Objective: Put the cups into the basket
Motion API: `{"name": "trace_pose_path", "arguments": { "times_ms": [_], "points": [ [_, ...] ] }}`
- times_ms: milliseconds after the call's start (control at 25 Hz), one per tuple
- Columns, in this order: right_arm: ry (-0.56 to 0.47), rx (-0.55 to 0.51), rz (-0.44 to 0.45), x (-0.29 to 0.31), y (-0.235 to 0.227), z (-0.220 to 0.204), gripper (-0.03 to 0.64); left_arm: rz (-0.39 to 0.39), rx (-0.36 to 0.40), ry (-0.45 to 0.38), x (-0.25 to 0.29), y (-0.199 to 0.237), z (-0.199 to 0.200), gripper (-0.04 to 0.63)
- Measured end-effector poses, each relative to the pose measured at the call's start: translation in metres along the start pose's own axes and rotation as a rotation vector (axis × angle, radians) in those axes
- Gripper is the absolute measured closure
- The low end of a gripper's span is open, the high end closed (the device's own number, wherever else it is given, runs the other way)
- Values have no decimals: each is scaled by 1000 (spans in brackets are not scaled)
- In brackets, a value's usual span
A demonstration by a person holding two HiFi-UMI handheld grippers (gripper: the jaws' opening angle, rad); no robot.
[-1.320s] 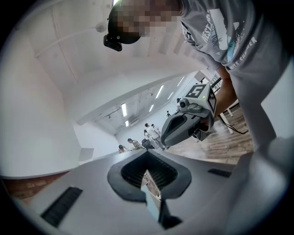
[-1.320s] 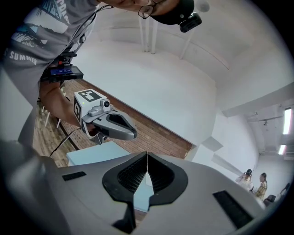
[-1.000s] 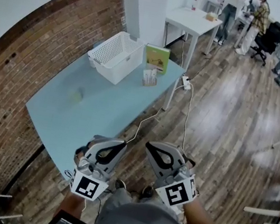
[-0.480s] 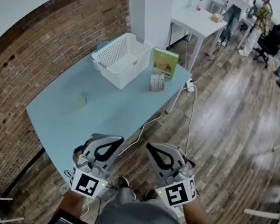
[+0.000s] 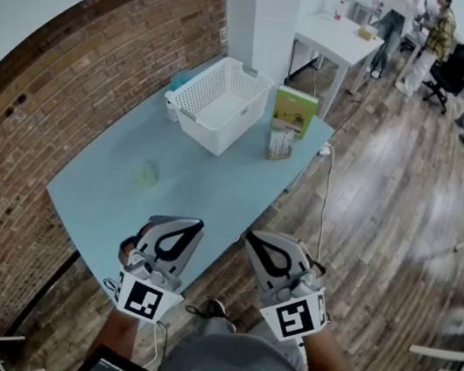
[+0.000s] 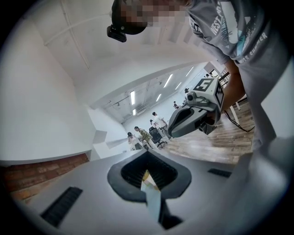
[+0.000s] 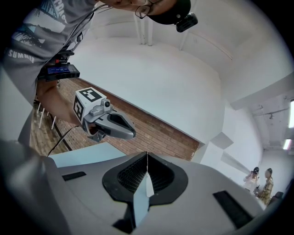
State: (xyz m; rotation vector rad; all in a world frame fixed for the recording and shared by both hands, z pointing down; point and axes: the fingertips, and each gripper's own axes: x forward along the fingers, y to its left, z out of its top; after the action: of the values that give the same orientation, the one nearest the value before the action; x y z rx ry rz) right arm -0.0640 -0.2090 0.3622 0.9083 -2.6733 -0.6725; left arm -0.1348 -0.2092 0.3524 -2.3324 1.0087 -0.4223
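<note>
A white lattice basket (image 5: 224, 103) stands at the far end of the light blue table (image 5: 215, 182). A small pale green cup (image 5: 147, 176) sits alone on the table's left middle. Another small cup-like thing (image 5: 172, 106) rests by the basket's left corner; I cannot make it out well. My left gripper (image 5: 193, 225) hangs over the table's near edge, shut and empty. My right gripper (image 5: 255, 239) is beside it over the floor, also shut and empty. In the left gripper view the jaws (image 6: 146, 173) meet; in the right gripper view the jaws (image 7: 147, 170) meet too.
A green box (image 5: 294, 111) and a small card holder (image 5: 280, 144) stand right of the basket. A power strip (image 5: 324, 150) with its cable hangs off the table's right edge. The brick wall (image 5: 51, 104) runs along the left. A white table (image 5: 346, 40) and several people are far back.
Both grippers have come closer to the table's near edge, still shut. The table, basket and cup have slid right and nearer in the head view.
</note>
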Motion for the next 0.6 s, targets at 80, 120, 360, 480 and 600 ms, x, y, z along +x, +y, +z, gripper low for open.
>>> {"name": "trace_pose_path", "arguments": {
  "times_ms": [80,120,360,480,600],
  "points": [
    [7,-3,0,11,4,3,603,2,-7,12,-5,11,-12,597],
    [9,-4,1,16,6,4,603,4,-12,17,-7,15,-18,597],
    [16,-9,17,39,7,4,603,12,-40,48,-8,34,-45,597],
    [12,-8,34,52,5,1,603,21,-46,69,-5,43,-59,597],
    [3,-9,53,66,2,-1,603,41,-58,103,-1,55,-75,597]
  ]
}}
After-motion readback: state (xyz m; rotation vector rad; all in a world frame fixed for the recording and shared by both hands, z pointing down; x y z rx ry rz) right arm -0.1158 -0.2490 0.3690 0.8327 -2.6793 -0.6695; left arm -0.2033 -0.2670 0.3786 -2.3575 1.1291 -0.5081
